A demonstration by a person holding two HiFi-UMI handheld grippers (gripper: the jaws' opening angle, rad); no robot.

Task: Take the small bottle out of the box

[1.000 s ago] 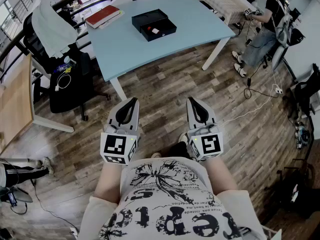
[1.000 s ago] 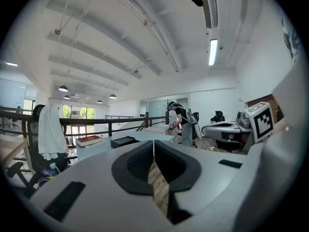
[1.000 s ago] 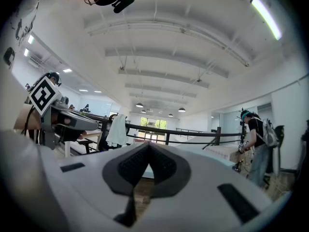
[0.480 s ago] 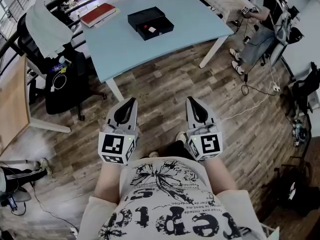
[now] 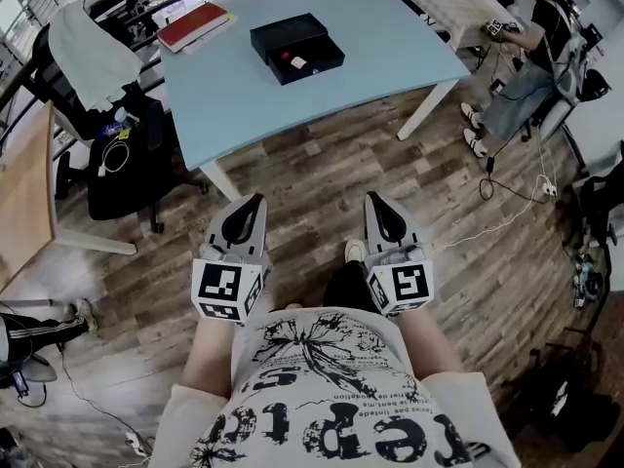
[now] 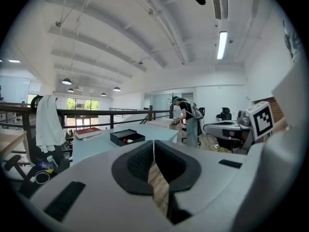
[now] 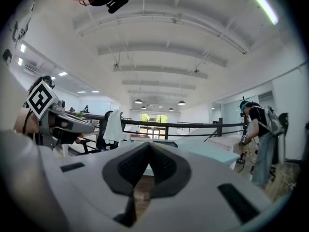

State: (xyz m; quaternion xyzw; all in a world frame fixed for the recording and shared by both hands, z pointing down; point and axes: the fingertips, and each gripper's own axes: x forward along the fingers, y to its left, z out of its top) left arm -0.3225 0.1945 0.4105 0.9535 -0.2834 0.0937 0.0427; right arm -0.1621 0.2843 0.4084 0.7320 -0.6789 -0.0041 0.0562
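The left tongs [image 5: 255,201] and right tongs [image 5: 373,199] — both closed, holding nothing — sit side by side; the box [image 5: 310,33] lies well ahead on the table [image 5: 390,61].

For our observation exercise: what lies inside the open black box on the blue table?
A small red-and-white item lies in the black box; too small to identify. The near wall hides some floor.

Matt black box [image 5: 296,47], smooth table [image 5: 390,57], wooden floor [image 5: 322,174].
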